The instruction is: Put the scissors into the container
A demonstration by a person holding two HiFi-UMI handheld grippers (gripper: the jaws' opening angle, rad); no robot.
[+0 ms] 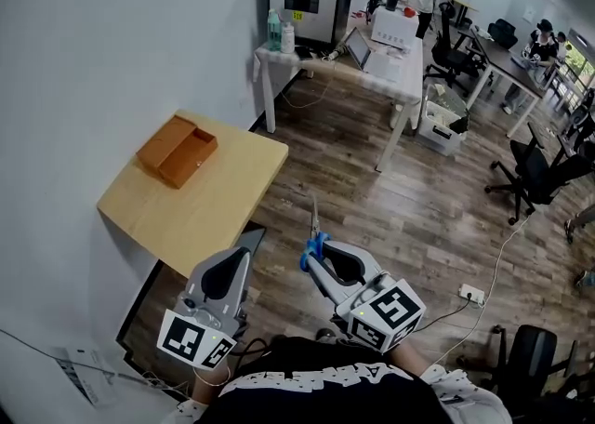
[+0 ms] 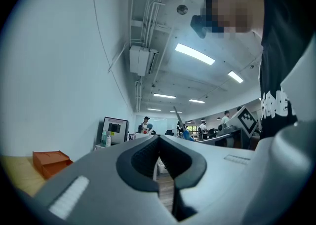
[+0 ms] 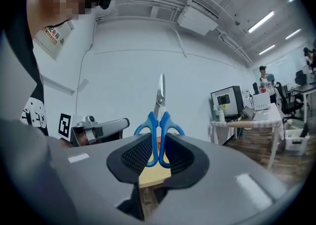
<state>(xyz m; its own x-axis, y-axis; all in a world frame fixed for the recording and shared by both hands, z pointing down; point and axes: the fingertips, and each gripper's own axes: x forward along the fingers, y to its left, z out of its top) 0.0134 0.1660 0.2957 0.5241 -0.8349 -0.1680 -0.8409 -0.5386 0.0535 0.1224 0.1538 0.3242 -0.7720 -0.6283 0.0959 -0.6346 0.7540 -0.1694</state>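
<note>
Blue-handled scissors (image 1: 314,230) stand with the blades up and away from me; my right gripper (image 1: 316,257) is shut on the handles, over the wooden floor right of the table. In the right gripper view the scissors (image 3: 159,120) have both handle loops pressed between the jaw pads of that gripper (image 3: 158,142). The orange container (image 1: 177,151) lies open at the far left of the small wooden table (image 1: 223,199), near the wall. My left gripper (image 1: 244,257) hovers at the table's near edge, shut and holding nothing. In the left gripper view the container (image 2: 51,162) sits low at the left.
A white desk (image 1: 386,69) with a black machine (image 1: 307,6), bottles and a laptop stands further back. Office chairs (image 1: 535,171) and seated people fill the right. A power strip (image 1: 470,295) and cable lie on the floor. A dark mat (image 1: 153,306) lies under the table.
</note>
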